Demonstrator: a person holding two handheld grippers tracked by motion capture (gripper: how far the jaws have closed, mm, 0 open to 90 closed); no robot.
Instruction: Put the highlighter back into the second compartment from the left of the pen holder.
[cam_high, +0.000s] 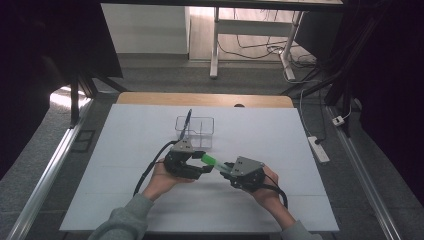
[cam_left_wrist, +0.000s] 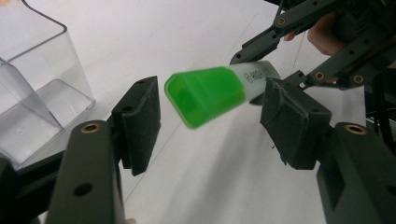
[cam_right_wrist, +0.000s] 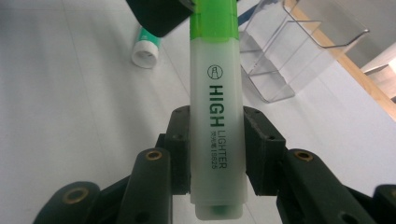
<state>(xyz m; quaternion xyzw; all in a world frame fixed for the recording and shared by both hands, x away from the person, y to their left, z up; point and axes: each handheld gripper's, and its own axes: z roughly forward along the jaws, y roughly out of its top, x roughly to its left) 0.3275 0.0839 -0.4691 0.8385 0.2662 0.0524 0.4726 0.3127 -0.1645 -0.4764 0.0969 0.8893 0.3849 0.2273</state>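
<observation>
Holding a green-capped highlighter (cam_high: 214, 162) over the white table (cam_high: 280, 140), right gripper (cam_high: 231, 170) meets left gripper (cam_high: 200, 162) near a clear organizer (cam_high: 196, 131). Left gripper view: jaws spread wide, green cap (cam_left_wrist: 205, 94) between the pads (cam_left_wrist: 142, 121), untouched. Right gripper view: jaws clamp the highlighter barrel (cam_right_wrist: 217, 135); small white tube (cam_right_wrist: 146, 50) lies on the table.

Highlighter (cam_right_wrist: 216, 116) cap cut off at top edge in right gripper view; small white-green object (cam_right_wrist: 146, 50) upper left partly hidden, unidentifiable.
</observation>
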